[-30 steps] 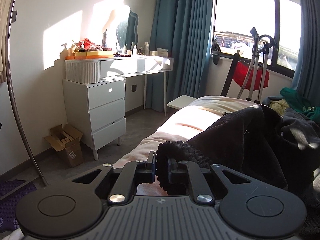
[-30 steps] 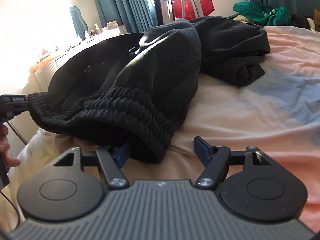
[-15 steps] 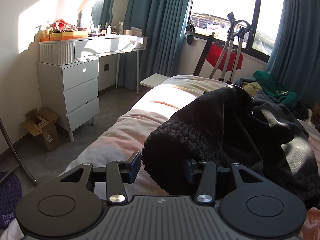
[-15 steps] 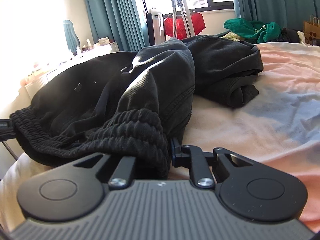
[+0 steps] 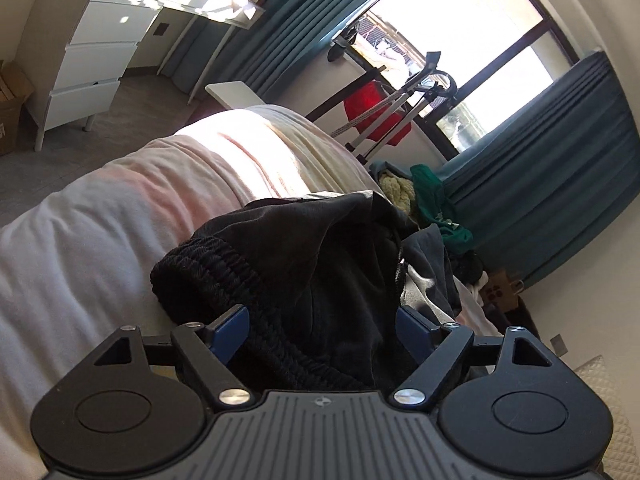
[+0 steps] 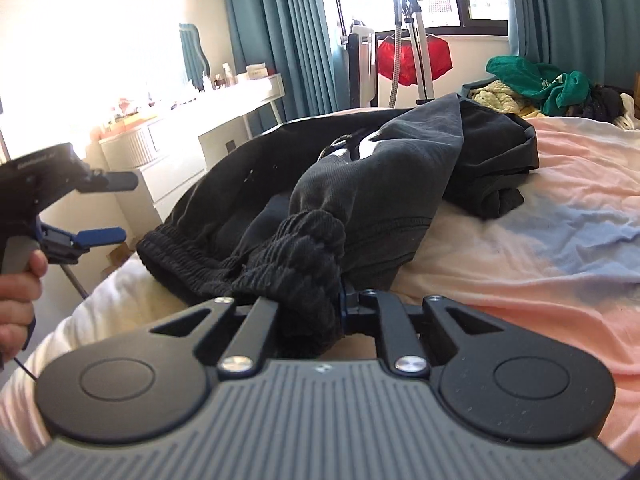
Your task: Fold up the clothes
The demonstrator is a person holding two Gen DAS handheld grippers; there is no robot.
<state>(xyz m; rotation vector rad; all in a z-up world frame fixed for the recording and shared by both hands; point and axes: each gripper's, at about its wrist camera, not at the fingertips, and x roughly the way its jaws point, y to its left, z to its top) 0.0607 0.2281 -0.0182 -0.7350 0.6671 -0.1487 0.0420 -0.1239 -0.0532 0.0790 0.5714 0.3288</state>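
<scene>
- My right tool [image 6: 320, 312] is clamped on the ribbed waistband [image 6: 304, 248] of the black trousers [image 6: 256, 184], bunching it so I can lift that end off the bed [image 6: 520, 240].
- My left tool [image 5: 322, 326] stands apart, its jaws having just been opening; the waistband [image 5: 224, 264] lies between them, unpressed, so the right side carries the cloth alone.
- The trousers sprawl crumpled across the bed; unfolded clothes [image 6: 536, 80] wait in a heap by the curtains [image 6: 276, 32].
- By my reckoning, folding has barely begun.
</scene>
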